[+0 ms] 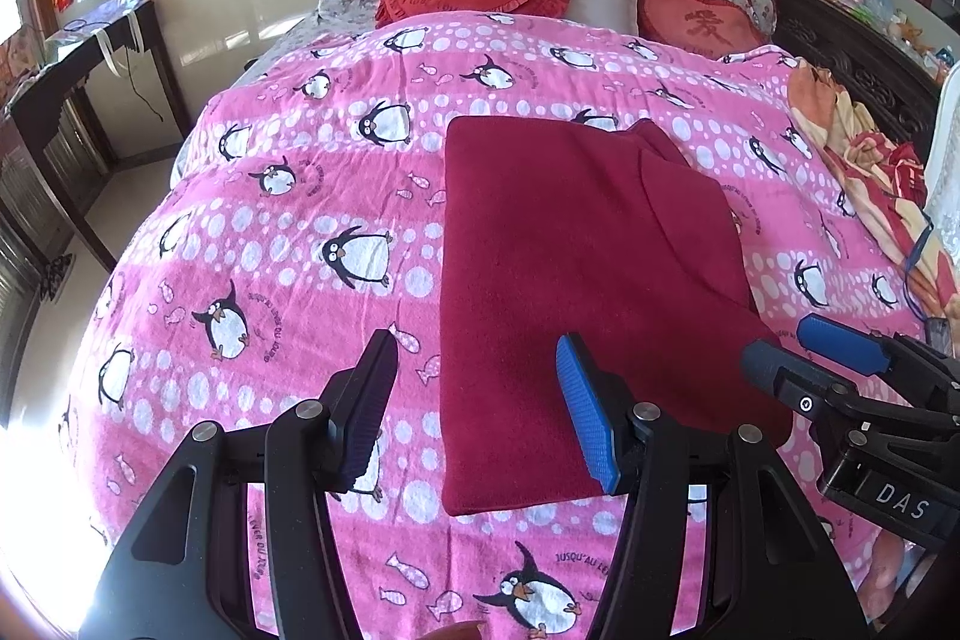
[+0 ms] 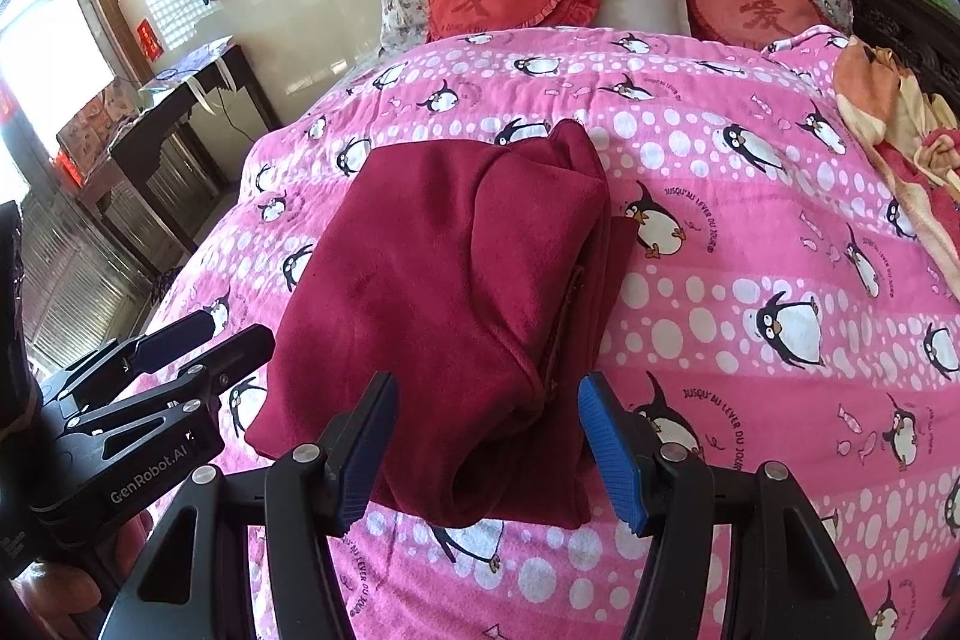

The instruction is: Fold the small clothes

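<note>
A dark red garment [image 1: 576,274] lies partly folded on a bed, on a pink penguin-print bedspread [image 1: 288,196], roughly in the middle of the bed and reaching toward its near edge. It looks like soft, thick fleece: light, limp and not fragile, likely to sag and slide over itself when lifted. Its right side shows stacked layers and a rolled fold [image 2: 528,340], so that is probably the bulkier place to pinch; the near corners at the bed's front edge look like the cleanest places to take hold.

The left gripper [image 1: 480,400] is wide open, its fingers straddling the garment's near left edge, holding nothing. The right gripper [image 2: 486,436] is also wide open and empty, poised above the garment's near right corner. Whether either touches the cloth cannot be told.
</note>
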`<state>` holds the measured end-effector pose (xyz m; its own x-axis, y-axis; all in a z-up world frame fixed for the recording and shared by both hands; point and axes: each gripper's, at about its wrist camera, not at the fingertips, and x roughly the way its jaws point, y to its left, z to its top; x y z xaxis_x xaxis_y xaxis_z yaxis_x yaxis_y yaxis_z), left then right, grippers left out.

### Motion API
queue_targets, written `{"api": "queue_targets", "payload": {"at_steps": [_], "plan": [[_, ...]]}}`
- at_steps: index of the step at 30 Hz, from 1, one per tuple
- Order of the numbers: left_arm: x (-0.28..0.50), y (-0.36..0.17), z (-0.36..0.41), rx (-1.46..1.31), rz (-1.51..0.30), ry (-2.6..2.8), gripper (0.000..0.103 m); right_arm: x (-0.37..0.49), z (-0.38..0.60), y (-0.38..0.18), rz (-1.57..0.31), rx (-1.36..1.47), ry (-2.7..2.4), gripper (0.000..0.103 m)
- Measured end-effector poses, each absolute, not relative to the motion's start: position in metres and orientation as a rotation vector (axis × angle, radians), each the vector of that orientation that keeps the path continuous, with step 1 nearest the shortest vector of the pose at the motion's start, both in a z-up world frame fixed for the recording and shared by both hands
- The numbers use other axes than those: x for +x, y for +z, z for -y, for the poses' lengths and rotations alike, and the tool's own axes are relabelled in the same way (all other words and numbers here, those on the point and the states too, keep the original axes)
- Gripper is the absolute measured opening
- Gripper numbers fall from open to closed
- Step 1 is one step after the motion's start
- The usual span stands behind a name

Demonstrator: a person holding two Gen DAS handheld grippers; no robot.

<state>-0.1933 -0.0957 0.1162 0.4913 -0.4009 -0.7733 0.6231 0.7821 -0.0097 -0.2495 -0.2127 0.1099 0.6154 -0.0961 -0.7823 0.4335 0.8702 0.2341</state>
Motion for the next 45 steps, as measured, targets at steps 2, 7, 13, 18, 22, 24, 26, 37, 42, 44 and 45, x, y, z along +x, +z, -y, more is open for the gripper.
{"api": "queue_targets", "payload": {"at_steps": [2, 7, 13, 18, 22, 24, 26, 37, 42, 44, 45], "plan": [[-0.193, 0.115, 0.096, 0.285, -0.857, -0.63, 0.055, -0.249, 0.212, 0.109, -0.862, 0.427, -0.314, 0.06], [-0.192, 0.113, 0.095, 0.28, -0.865, -0.627, 0.055, -0.247, 0.211, 0.107, -0.869, 0.43, -0.311, 0.06], [-0.191, 0.113, 0.095, 0.278, -0.868, -0.628, 0.055, -0.245, 0.21, 0.105, -0.874, 0.431, -0.31, 0.06], [-0.19, 0.111, 0.095, 0.272, -0.872, -0.627, 0.055, -0.243, 0.21, 0.104, -0.88, 0.432, -0.307, 0.06], [-0.19, 0.11, 0.095, 0.275, -0.877, -0.628, 0.055, -0.243, 0.21, 0.104, -0.881, 0.432, -0.308, 0.06], [-0.19, 0.11, 0.096, 0.275, -0.877, -0.628, 0.055, -0.242, 0.21, 0.103, -0.884, 0.433, -0.306, 0.06], [-0.19, 0.11, 0.096, 0.274, -0.878, -0.628, 0.055, -0.242, 0.21, 0.103, -0.886, 0.432, -0.305, 0.06], [-0.189, 0.109, 0.096, 0.271, -0.882, -0.628, 0.055, -0.241, 0.211, 0.102, -0.893, 0.434, -0.303, 0.06], [-0.187, 0.107, 0.095, 0.252, -0.883, -0.617, 0.055, -0.24, 0.211, 0.101, -0.899, 0.434, -0.301, 0.06], [-0.184, 0.106, 0.092, 0.239, -0.885, -0.609, 0.055, -0.24, 0.211, 0.1, -0.899, 0.436, -0.3, 0.06], [-0.181, 0.106, 0.091, 0.232, -0.891, -0.605, 0.055, -0.24, 0.211, 0.1, -0.899, 0.436, -0.301, 0.06]]}}
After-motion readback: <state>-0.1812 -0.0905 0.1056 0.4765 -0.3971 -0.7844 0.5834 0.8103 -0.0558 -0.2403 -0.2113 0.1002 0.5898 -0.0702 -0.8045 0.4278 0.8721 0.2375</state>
